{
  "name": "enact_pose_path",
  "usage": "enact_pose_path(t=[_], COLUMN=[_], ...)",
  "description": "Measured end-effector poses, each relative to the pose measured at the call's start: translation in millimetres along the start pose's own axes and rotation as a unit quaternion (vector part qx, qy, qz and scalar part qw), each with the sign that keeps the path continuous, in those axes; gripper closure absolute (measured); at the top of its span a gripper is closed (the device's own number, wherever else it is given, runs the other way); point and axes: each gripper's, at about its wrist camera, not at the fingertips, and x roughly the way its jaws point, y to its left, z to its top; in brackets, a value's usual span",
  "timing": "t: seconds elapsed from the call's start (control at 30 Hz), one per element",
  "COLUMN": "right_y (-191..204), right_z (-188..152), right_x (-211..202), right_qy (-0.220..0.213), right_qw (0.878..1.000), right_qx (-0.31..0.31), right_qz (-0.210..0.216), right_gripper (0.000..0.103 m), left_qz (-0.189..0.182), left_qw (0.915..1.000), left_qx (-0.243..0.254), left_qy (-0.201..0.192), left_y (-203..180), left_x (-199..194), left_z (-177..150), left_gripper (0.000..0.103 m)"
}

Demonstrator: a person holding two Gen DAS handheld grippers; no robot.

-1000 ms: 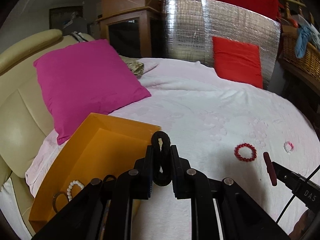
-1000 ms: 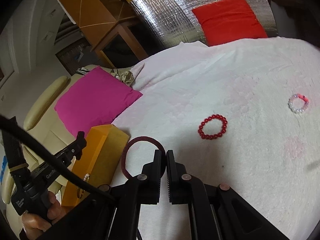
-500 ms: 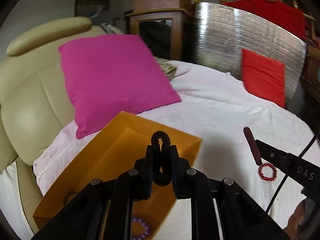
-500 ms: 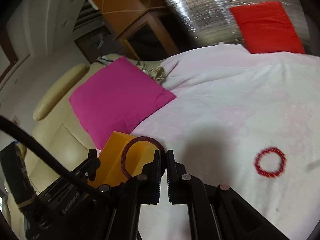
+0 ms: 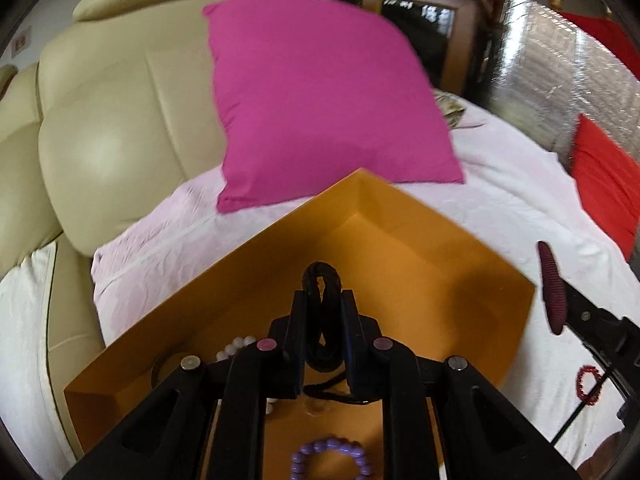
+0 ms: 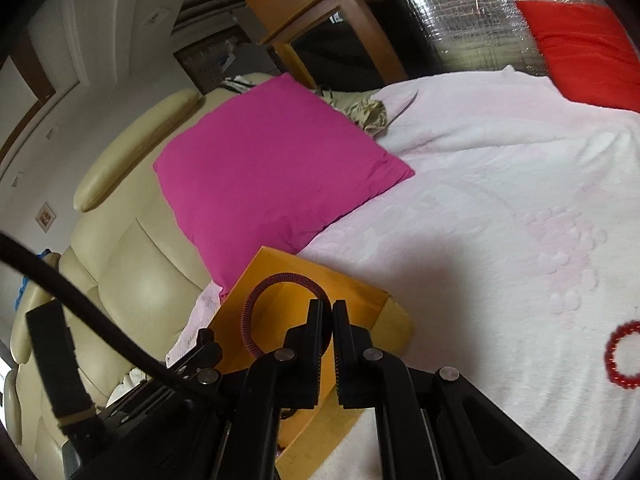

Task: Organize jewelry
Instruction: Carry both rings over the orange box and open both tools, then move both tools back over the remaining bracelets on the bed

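An orange tray (image 5: 420, 248) lies on the pale bedspread in front of a pink cushion. My left gripper (image 5: 322, 300) hangs over the tray's inside, shut on a black hair tie (image 5: 322, 280) that pokes out past the fingertips. In the tray lie a purple bead bracelet (image 5: 330, 454), a white bead bracelet (image 5: 236, 346) and a dark ring, partly hidden by the gripper. My right gripper (image 6: 332, 312) is shut on a dark red ribbed bangle (image 6: 260, 300) and stands over the tray's (image 6: 360, 292) near edge. A red bead bracelet (image 6: 624, 354) rests on the bedspread to the right.
The pink cushion (image 5: 320, 108) leans on a cream leather headboard (image 5: 112, 120) behind the tray. A red cushion (image 6: 580, 48) and a silver foil panel (image 6: 460, 12) stand at the back right. A wooden cabinet (image 5: 420, 20) is behind the bed.
Both grippers have travelled left across the bed, from beside the red bead bracelet to over the orange tray. Each keeps its hold on its item. The left one has tipped down and rolled.
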Motion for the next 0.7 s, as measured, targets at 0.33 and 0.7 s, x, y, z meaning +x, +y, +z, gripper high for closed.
enact_pose_path(t=[0.33,0.7], right_y=[-7,-46], right_z=[-2,5], right_x=[9,-44], right_qy=[0.002,-0.030], right_qw=[1.000,0.998], right_qx=[0.025,0.057], right_qz=[0.007,-0.027], right_gripper=[0.093,0.093], left_qz=[0.037,0.044], left_qw=[0.9993,0.9959], left_qx=[0.004,0.060], left_qy=[0.002,-0.052], left_y=[-5,-37], left_x=[0,-26], left_z=[-3,-4], left_gripper=[0.048,0.038])
